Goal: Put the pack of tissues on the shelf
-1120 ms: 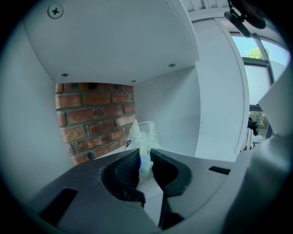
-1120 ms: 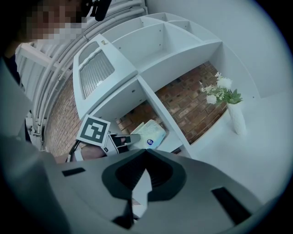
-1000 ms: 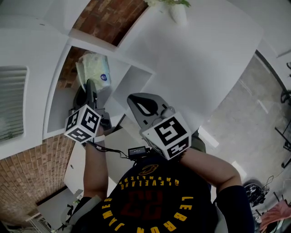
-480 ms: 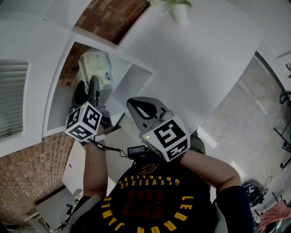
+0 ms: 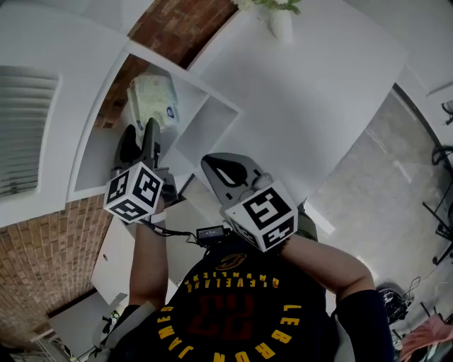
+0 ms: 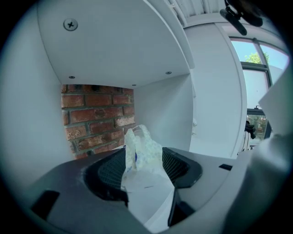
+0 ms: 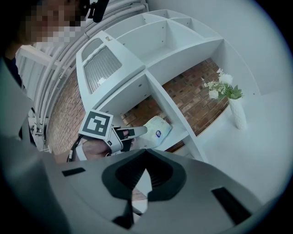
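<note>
The pack of tissues [image 5: 154, 99], pale green-white with a blue mark, stands on the white shelf [image 5: 90, 152] in a compartment with a brick back. My left gripper [image 5: 139, 138] sits just in front of it. Its jaws are opening; the pack [image 6: 143, 151] shows between them, and the pads do not press on it. From the right gripper view the pack [image 7: 157, 129] rests in the compartment, past the left gripper [image 7: 137, 131]. My right gripper [image 5: 228, 170] hangs lower, away from the shelf, its jaws [image 7: 145, 157] shut on nothing.
A white vase with flowers [image 5: 279, 21] stands on the white counter [image 5: 318, 92] to the right of the shelf unit. A louvered panel [image 5: 21, 134] lies left of the compartment. More shelf compartments [image 7: 183, 41] run above. Brick wall [image 5: 42, 261] is below left.
The left jaws have spread apart and let go of the pack, which stays in the compartment. The left gripper has drawn back slightly. The right gripper has barely moved.
</note>
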Demonstrator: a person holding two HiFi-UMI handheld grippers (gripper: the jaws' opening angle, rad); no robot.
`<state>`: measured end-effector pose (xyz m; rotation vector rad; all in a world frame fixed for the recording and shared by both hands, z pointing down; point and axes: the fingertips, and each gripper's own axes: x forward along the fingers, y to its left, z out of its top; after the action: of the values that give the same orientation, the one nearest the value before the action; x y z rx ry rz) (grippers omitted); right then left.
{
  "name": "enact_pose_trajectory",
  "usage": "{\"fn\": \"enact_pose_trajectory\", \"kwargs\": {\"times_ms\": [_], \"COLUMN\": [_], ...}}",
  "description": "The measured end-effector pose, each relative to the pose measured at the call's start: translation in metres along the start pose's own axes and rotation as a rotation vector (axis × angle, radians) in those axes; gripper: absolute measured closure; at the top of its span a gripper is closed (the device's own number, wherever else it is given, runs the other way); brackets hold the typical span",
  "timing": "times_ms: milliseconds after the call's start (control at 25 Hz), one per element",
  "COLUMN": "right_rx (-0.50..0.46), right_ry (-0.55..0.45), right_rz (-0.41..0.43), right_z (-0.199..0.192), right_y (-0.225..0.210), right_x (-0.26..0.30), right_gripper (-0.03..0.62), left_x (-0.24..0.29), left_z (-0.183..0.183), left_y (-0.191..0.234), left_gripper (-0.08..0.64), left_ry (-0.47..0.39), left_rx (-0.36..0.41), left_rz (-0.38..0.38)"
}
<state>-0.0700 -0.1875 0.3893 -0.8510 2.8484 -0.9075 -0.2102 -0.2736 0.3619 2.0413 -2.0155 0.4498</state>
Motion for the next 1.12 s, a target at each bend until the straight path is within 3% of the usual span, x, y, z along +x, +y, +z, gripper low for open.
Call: {"fn": "enact_pose_trajectory", "kwargs": {"times_ms": [400, 640, 920, 1120], "right_rx": [-0.045, -0.079, -0.141, -0.171], "right_ry": [0.009, 0.005, -0.024, -0.04], "right_rz": [-0.016, -0.044, -0.082, -0.097], "right_z": [-0.005, -0.007, -0.002, 0.002], "right_y": [0.021, 0.031, 0.045, 0.052], "right_x": [-0.015, -0.025, -0.041, -0.049], "right_gripper": [0.585, 0.586, 0.586, 0.585], "left_x": [-0.045, -0.081, -0.124, -0.147], "left_z": [0.006, 0.008, 0.007, -0.001], "left_y": [-0.015, -0.031, -0.061, -0.08], "left_gripper": [0.33, 0.33, 0.33, 0.333], "left_ry": [-0.071, -0.144, -0.217, -0.218], "left_rx": [-0.041, -0.066, 0.023, -0.028], "left_rz": [-0.057, -0.158, -0.244, -0.324]}}
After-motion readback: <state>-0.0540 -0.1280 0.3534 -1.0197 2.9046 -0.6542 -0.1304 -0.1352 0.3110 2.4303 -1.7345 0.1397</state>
